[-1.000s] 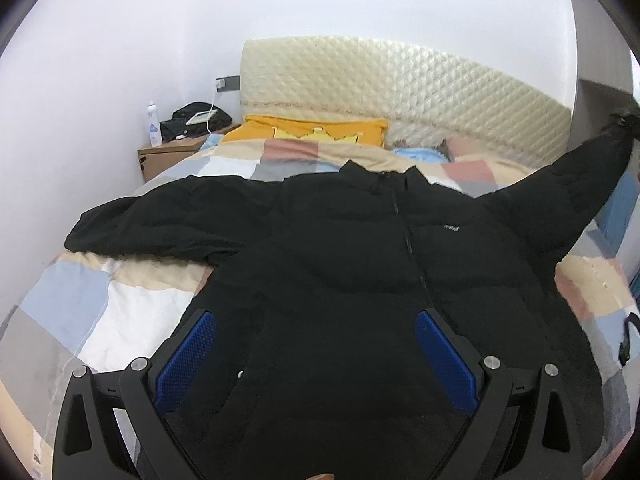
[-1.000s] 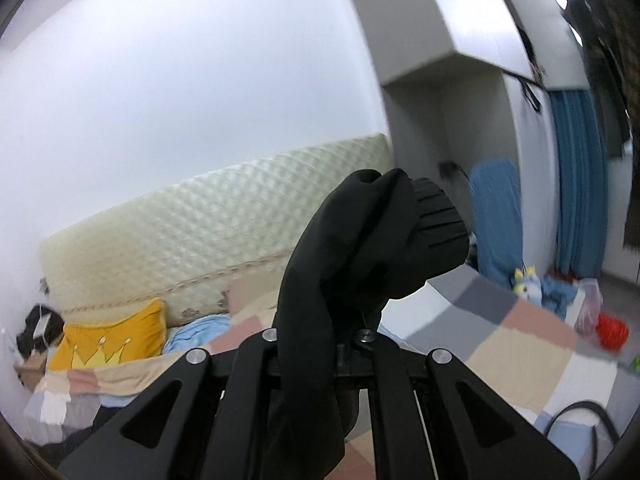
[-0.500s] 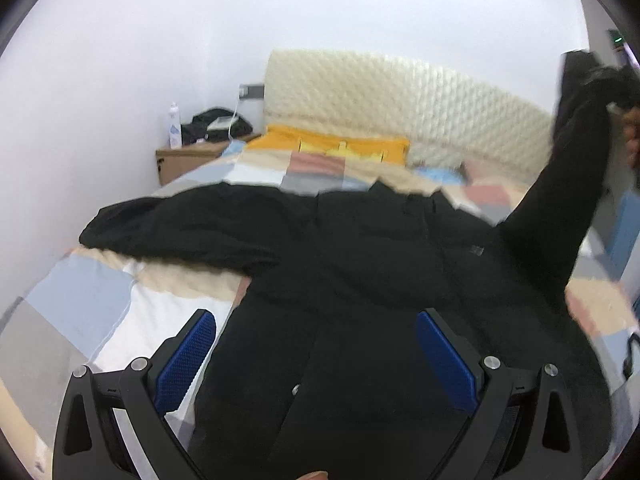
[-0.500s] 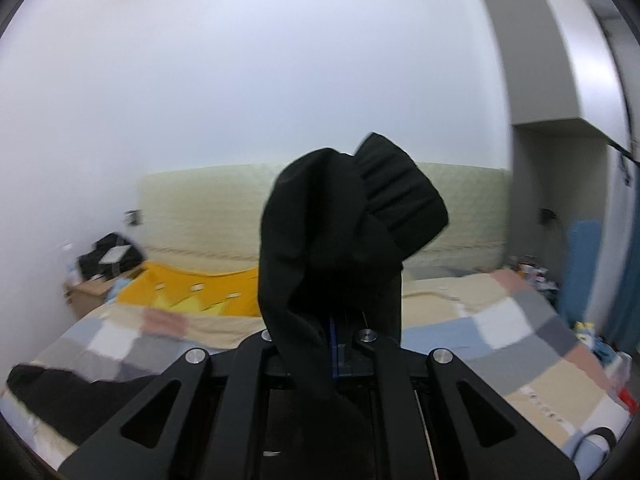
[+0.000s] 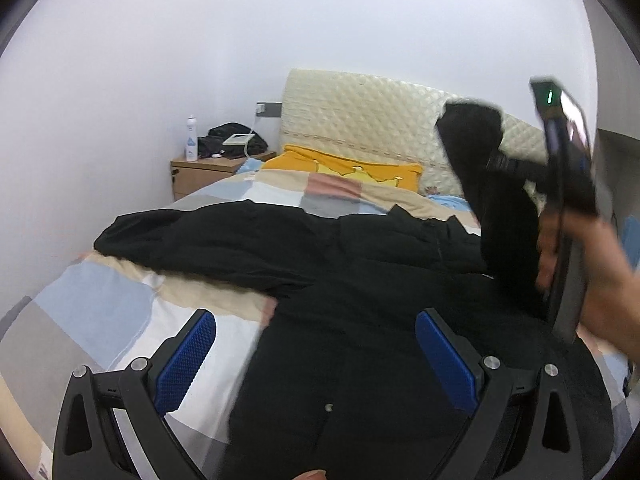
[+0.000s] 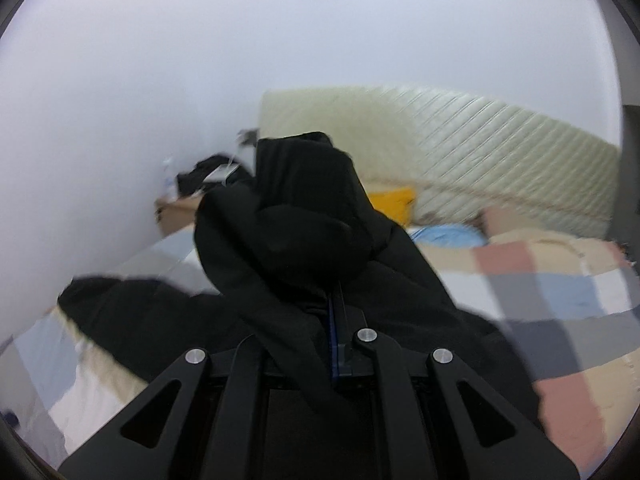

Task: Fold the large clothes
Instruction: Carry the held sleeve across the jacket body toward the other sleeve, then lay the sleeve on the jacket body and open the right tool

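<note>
While lifted by one sleeve, spread across the bed otherwise:

Jacket: large black puffer jacket (image 5: 360,288), front up on the bed, collar toward the headboard, hem nearest the left wrist camera; zip down the middle.
Far sleeve: stretched flat to the left over the quilt (image 5: 200,236), well apart from both grippers.
Near sleeve: black sleeve with ribbed cuff (image 6: 304,216), raised off the bed, bunched above the right fingers and trailing down to the jacket body.
Right gripper: black two-finger tool (image 6: 338,320), fingers together and clamped on the sleeve just below the cuff; seen from the left wrist camera as a blurred black body held in a bare hand (image 5: 592,272) at the right edge.
Left gripper: black frame with blue textured pads (image 5: 316,364), fingers wide apart, nothing between them; hanging over the jacket's lower front, no contact visible.
Bed: patchwork quilt of pale blue, grey, cream and pink squares (image 5: 100,308), beneath the jacket.
Headboard: cream quilted panel (image 5: 360,116) against the white wall.
Pillow: yellow-orange cushion (image 5: 344,164) just before the headboard.
Nightstand: small wooden bedside cabinet (image 5: 200,172) left of the bed, carrying a white bottle (image 5: 191,138) and a dark bundle.
</note>
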`<state>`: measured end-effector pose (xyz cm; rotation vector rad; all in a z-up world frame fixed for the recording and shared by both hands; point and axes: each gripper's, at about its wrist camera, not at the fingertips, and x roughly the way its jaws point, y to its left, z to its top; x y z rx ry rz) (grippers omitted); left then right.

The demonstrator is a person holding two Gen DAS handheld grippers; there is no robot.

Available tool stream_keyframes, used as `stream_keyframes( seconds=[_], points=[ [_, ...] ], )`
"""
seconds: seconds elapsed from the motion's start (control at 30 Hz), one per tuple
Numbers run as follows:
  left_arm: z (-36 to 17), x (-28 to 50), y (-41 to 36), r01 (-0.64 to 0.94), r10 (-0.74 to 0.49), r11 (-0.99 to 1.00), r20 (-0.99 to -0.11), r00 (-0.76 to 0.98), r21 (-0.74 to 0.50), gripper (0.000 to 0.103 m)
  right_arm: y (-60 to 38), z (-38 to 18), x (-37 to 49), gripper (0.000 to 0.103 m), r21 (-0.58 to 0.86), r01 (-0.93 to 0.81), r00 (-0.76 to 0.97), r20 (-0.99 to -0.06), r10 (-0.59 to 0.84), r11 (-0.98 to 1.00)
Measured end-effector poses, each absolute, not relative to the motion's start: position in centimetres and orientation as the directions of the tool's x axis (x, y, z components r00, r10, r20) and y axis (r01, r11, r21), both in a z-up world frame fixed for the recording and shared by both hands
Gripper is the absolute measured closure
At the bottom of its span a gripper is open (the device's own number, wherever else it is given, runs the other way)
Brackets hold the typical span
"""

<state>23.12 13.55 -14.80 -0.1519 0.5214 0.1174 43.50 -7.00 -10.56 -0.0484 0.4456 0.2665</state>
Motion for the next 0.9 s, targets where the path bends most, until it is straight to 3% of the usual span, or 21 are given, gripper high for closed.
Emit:
stream_keyframes(
  seconds=[0.2,0.47,0.77,0.9],
  points=[
    [-15.6,24.1,14.4,-0.203,0.140,0.977,-0.525,0.839,-0.064,0.002,-3.7,-18.2,44.0,0.095,0.046,-0.325,0.796,-0.526,0.300,0.944],
    [-16.8,25.1,15.2,-0.177,0.095,0.979,-0.554,0.827,-0.097,0.002,-0.7,-26.0,45.6,0.095,0.059,-0.345,0.688,-0.662,0.295,0.937],
    [-18.8,27.1,16.7,-0.197,0.075,0.972,-0.619,0.781,-0.131,0.002,-1.2,-26.7,45.7,0.094,0.100,-0.355,0.662,-0.675,0.325,0.930],
    [-18.8,26.6,17.0,-0.184,0.039,0.968,-0.621,0.783,-0.170,0.002,-1.2,-26.0,45.1,0.087,0.120,-0.349,0.648,-0.686,0.332,0.929]
  ],
)
